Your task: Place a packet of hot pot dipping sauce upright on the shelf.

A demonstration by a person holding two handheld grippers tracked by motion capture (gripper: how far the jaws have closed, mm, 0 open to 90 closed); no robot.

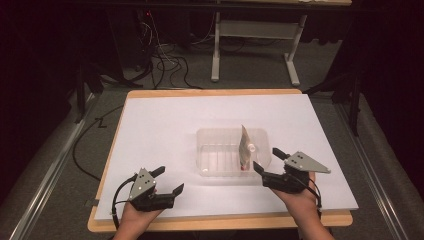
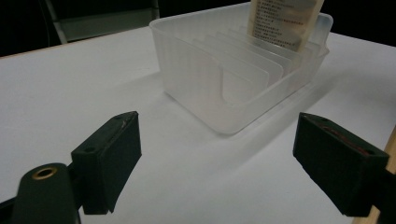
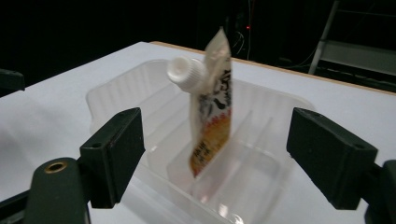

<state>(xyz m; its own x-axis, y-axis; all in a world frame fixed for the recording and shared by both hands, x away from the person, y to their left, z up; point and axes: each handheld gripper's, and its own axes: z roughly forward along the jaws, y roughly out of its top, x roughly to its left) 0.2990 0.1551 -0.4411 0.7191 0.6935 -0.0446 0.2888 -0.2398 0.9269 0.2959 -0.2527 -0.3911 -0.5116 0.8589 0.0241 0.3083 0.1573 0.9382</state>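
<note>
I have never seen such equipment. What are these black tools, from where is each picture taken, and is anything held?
A person holds a two-jaw gripper in each hand: the left gripper and the right gripper. The high view looks down on the white table. Each other view comes from a camera riding on one gripper, looking along its black jaws. On the table stands a clear plastic bin with dividers, and a spouted pouch stands upright inside it. Both grippers are open and hold nothing.

Black grippers with blocky fingers [image 2: 109, 158], grey triangular plates, seemingly brass-ringed holes.
</note>
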